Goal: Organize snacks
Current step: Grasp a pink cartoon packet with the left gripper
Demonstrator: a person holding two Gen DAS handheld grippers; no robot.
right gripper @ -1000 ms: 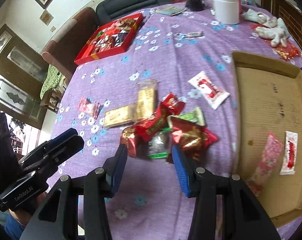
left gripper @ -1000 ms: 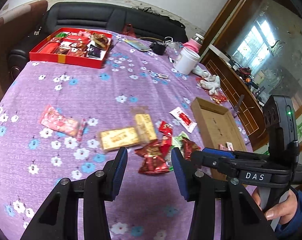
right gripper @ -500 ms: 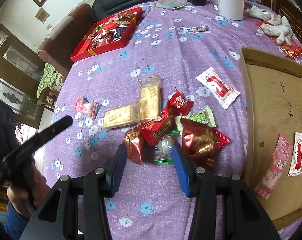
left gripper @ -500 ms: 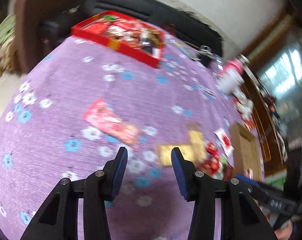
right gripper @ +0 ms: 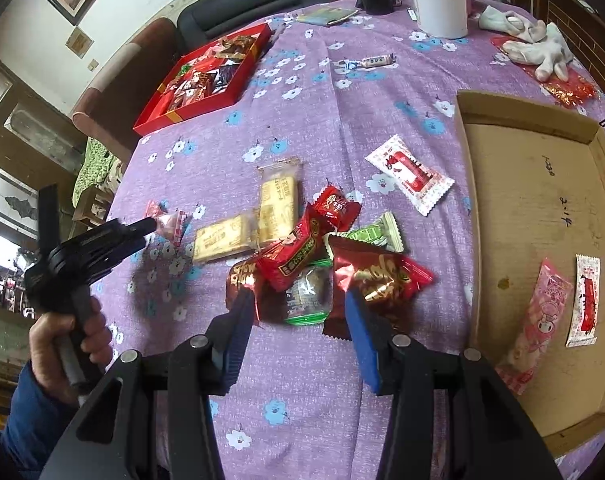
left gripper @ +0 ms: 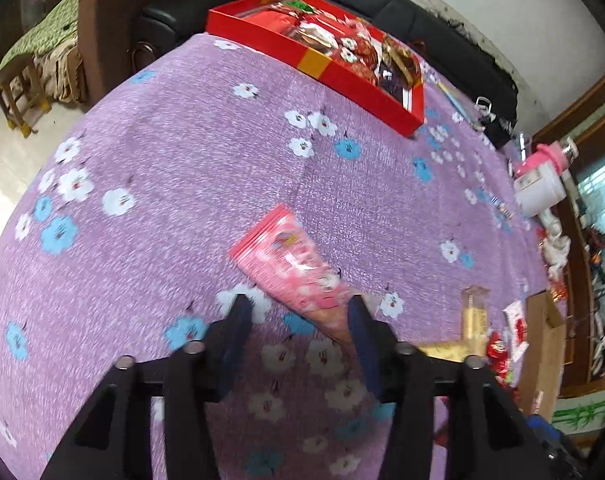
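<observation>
A pink snack packet (left gripper: 290, 268) lies flat on the purple flowered tablecloth (left gripper: 182, 160). My left gripper (left gripper: 298, 320) is low over its near end; the jaws are opening, with the packet's tip between them and not pinched. The right wrist view shows that left gripper (right gripper: 150, 227) reaching the pink packet (right gripper: 170, 224). My right gripper (right gripper: 298, 314) hangs open over a pile of snacks: a red-gold bag (right gripper: 374, 276), a green-edged clear packet (right gripper: 306, 300) and a red packet (right gripper: 294, 252). It holds nothing.
A cardboard tray (right gripper: 522, 208) at the right holds a pink packet (right gripper: 538, 320) and a white-red sachet (right gripper: 586, 304). A red box (right gripper: 190, 112) of sweets stands at the far left. Two yellow biscuit packs (right gripper: 222, 238), a white sachet (right gripper: 408, 174), a white jar (right gripper: 442, 0) and gloves (right gripper: 534, 44) also lie on the table.
My left gripper swung away from the pile to the pink packet, dropped lower, rolled, and its jaws widened. My right gripper stayed over the pile.
</observation>
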